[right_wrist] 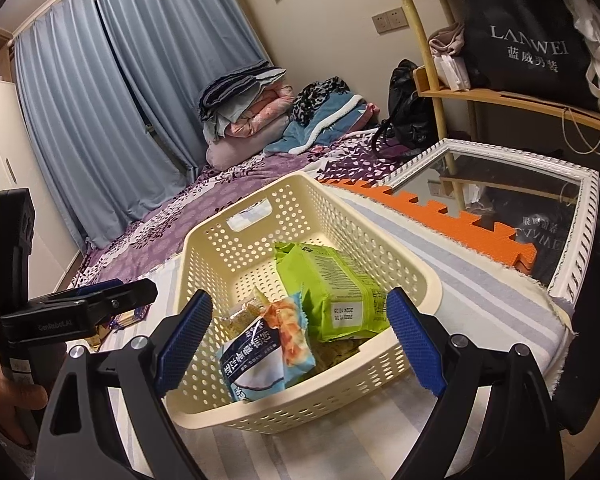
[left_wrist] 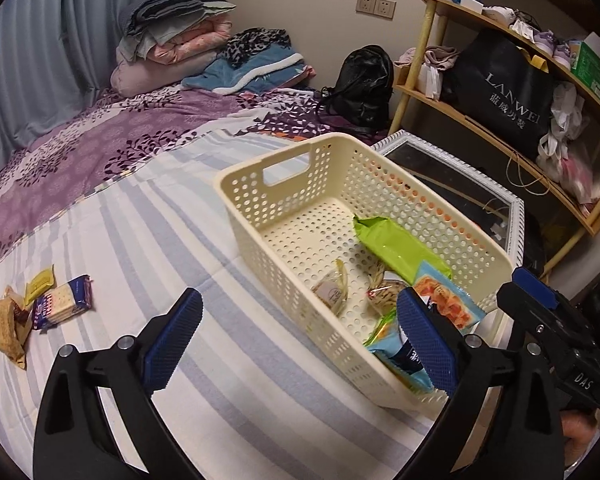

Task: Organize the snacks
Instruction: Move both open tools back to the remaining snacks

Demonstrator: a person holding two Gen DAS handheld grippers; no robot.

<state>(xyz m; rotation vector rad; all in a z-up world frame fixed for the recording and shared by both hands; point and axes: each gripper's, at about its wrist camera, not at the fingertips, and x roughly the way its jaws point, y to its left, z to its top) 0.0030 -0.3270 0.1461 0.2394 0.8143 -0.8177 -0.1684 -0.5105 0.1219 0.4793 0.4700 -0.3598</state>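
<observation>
Open right gripper [right_wrist: 300,340] hovers above snack-filled basket [right_wrist: 204,248].

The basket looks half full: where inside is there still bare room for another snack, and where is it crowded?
The cream basket has bare floor at its far end, between the handle wall and the green packet. The near end is crowded: a blue packet and small wrapped snacks pile there. Outside, striped cloth lies bare between basket and loose snacks.
</observation>
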